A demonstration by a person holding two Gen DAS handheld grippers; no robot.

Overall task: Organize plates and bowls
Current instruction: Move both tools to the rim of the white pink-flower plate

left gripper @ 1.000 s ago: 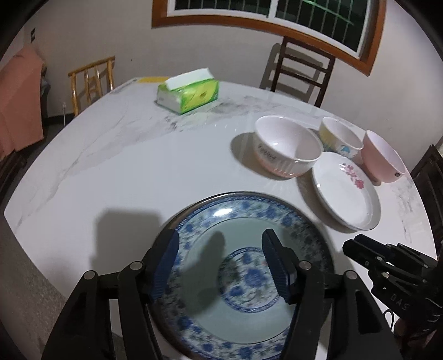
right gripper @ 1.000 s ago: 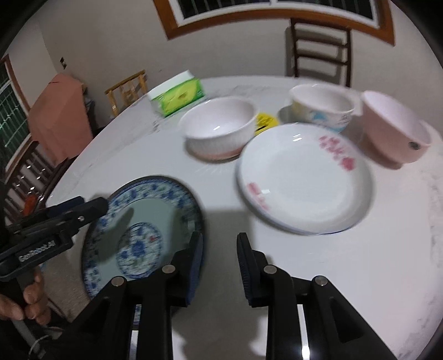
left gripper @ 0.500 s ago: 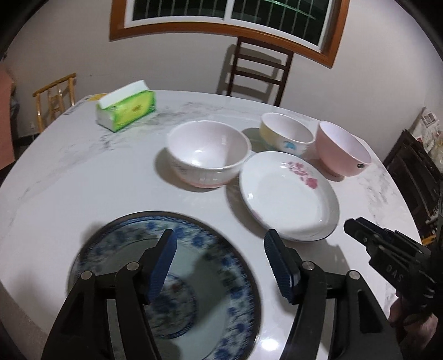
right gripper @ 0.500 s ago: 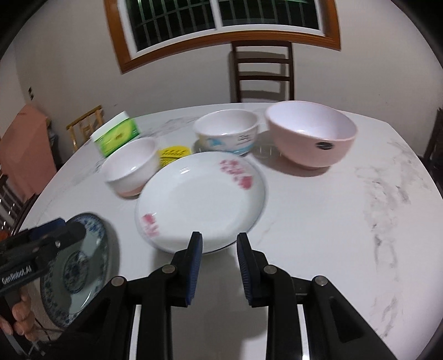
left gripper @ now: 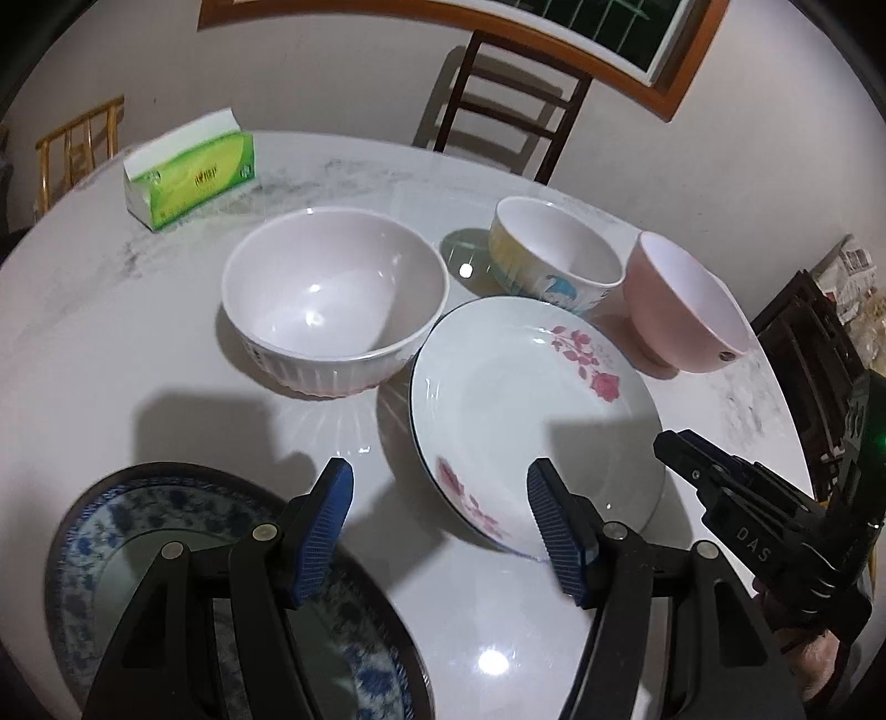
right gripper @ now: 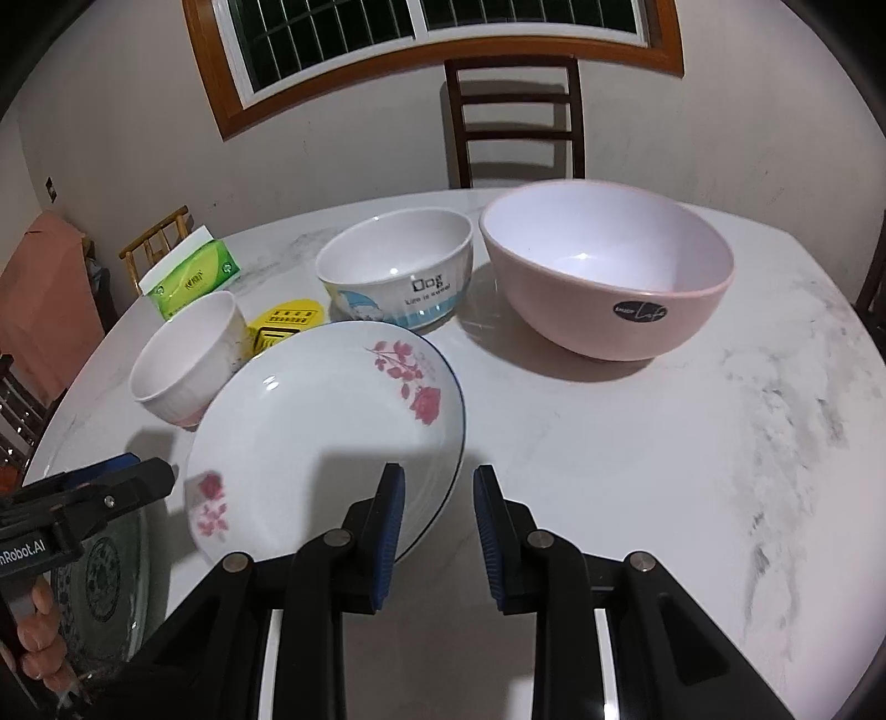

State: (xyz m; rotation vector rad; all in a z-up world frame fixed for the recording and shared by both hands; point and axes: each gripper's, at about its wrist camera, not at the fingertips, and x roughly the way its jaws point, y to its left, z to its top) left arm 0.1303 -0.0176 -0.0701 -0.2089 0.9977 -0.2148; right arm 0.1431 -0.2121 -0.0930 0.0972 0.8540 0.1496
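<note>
The left gripper [left gripper: 440,518] hangs with its blue-padded jaws apart and nothing between them, over the near edge of the round white marble tabletop [left gripper: 111,332]. The right gripper [right gripper: 437,531] has its jaws a narrow gap apart, also empty, just off the rim of the white rose-printed plate [right gripper: 326,437]. A blue-patterned plate [left gripper: 99,531] lies at the near left edge. Toward the far edge stand a white ribbed bowl [left gripper: 332,299], a cartoon-printed bowl [right gripper: 396,271] and a pink bowl [right gripper: 606,266]. A green tissue pack [left gripper: 191,171] sits far left. Beyond, a dark wooden chair [right gripper: 515,116] backs a wood-framed window [right gripper: 421,33].
</note>
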